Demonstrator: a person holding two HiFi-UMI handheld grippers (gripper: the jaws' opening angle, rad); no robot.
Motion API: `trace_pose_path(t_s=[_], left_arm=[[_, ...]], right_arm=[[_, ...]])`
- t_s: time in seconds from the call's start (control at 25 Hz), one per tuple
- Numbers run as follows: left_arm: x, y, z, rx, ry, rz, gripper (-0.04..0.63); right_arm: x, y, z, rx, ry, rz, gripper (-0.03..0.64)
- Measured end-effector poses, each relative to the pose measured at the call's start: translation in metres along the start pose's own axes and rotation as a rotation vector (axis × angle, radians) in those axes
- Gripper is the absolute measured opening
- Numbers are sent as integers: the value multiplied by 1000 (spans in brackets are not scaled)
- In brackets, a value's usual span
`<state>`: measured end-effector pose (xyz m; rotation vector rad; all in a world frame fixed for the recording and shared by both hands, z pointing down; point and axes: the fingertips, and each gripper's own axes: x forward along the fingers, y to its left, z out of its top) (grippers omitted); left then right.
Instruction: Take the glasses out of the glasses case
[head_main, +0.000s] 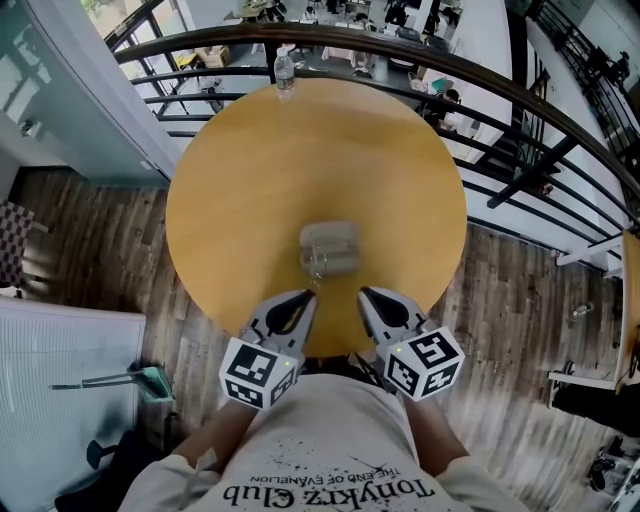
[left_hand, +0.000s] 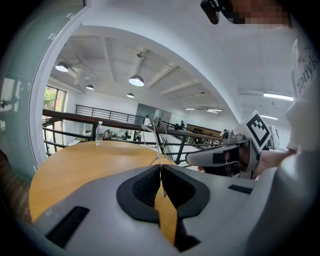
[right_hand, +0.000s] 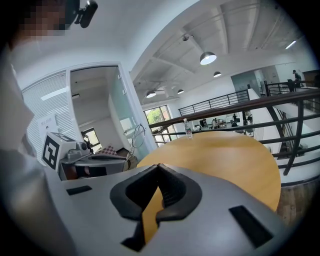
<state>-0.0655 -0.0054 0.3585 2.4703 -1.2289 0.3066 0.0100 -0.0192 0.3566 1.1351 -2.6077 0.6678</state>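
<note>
A grey glasses case (head_main: 330, 247) lies on the round wooden table (head_main: 250, 160), just beyond both grippers. My left gripper (head_main: 308, 293) is shut on a pair of thin wire-framed glasses (head_main: 315, 270), which hang at the near edge of the case. In the left gripper view the wire frame (left_hand: 156, 142) stands up out of the closed jaws (left_hand: 161, 168). My right gripper (head_main: 367, 293) sits beside the left one, shut with nothing in it (right_hand: 159, 168). From the right gripper view the glasses (right_hand: 133, 141) show above the left gripper (right_hand: 95, 162). The case is hidden in both gripper views.
A clear water bottle (head_main: 285, 72) stands at the table's far edge, also seen in the left gripper view (left_hand: 99, 133). A dark curved railing (head_main: 480, 80) runs behind the table. A dustpan (head_main: 150, 380) lies on the wooden floor at the left.
</note>
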Motion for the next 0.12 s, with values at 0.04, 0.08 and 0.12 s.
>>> trace_pose_path(t_s=[0.04,0.08,0.12], left_arm=[[0,-1,1,1,1,-1,34],[0,-2,1,1,3,-3,34],[0,-3,2,2,5,-6,34]], right_arm=[[-1,0,1,0,1,0,25],[-2,0,2,1,2,-1,25],[-3,-1,2,1,3,-3,25]])
